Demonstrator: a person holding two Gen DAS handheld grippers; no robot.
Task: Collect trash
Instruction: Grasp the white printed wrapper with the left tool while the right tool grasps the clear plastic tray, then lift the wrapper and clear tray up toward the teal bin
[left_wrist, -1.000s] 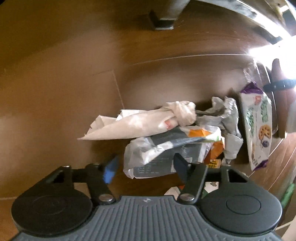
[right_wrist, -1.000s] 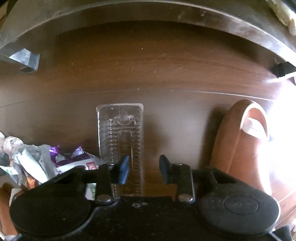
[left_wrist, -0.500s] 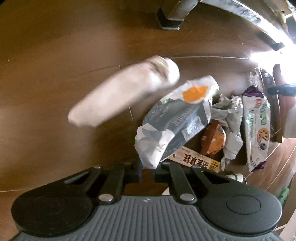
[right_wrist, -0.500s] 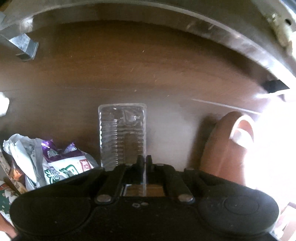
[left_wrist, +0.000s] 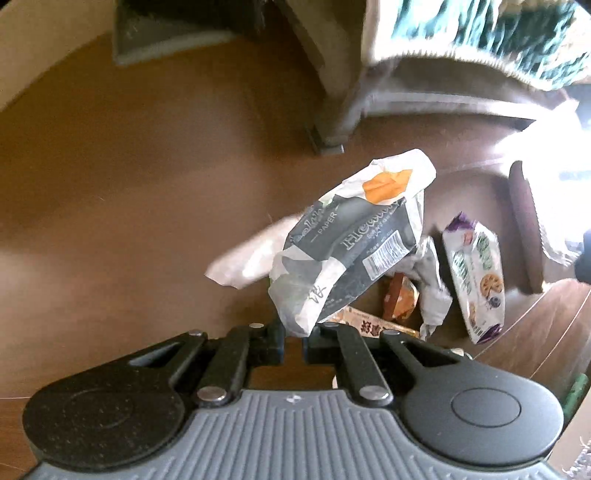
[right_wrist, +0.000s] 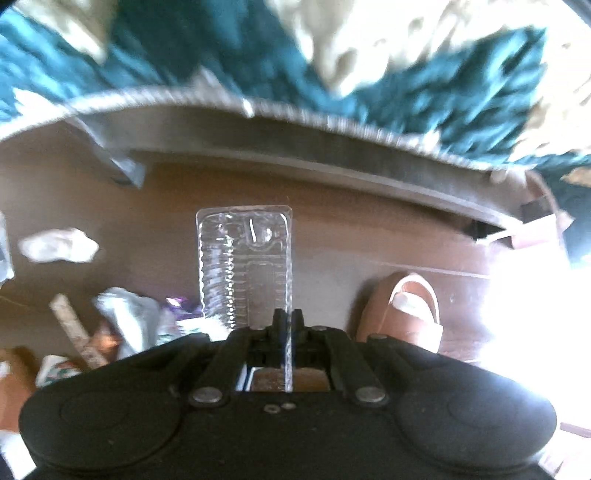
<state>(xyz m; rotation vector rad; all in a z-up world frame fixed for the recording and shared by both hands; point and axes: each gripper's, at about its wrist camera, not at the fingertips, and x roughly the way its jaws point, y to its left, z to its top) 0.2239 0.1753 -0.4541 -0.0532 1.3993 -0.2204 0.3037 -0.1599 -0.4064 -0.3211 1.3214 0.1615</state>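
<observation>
My left gripper (left_wrist: 293, 338) is shut on a grey and white paper-pack wrapper (left_wrist: 351, 236) with an orange patch and holds it raised above the wooden floor. A white crumpled paper (left_wrist: 247, 258) lies behind it, blurred. Under it lie a purple and white snack bag (left_wrist: 476, 277), an orange wrapper (left_wrist: 400, 301), a crumpled silver wrapper (left_wrist: 434, 288) and a printed strip (left_wrist: 364, 321). My right gripper (right_wrist: 287, 325) is shut on a clear plastic blister tray (right_wrist: 243, 266), lifted off the floor. The trash pile (right_wrist: 125, 317) lies low at its left.
A brown slipper (right_wrist: 406, 310) lies on the floor right of the tray; it also shows in the left wrist view (left_wrist: 524, 229). A furniture frame with a metal leg (left_wrist: 328, 140) and a teal and cream blanket (right_wrist: 406, 74) stand behind. Bright glare fills the right side.
Both grippers closed, the left on the wrapper and the right on the clear tray, then rose from the floor. The white paper slid off the wrapper to the floor.
</observation>
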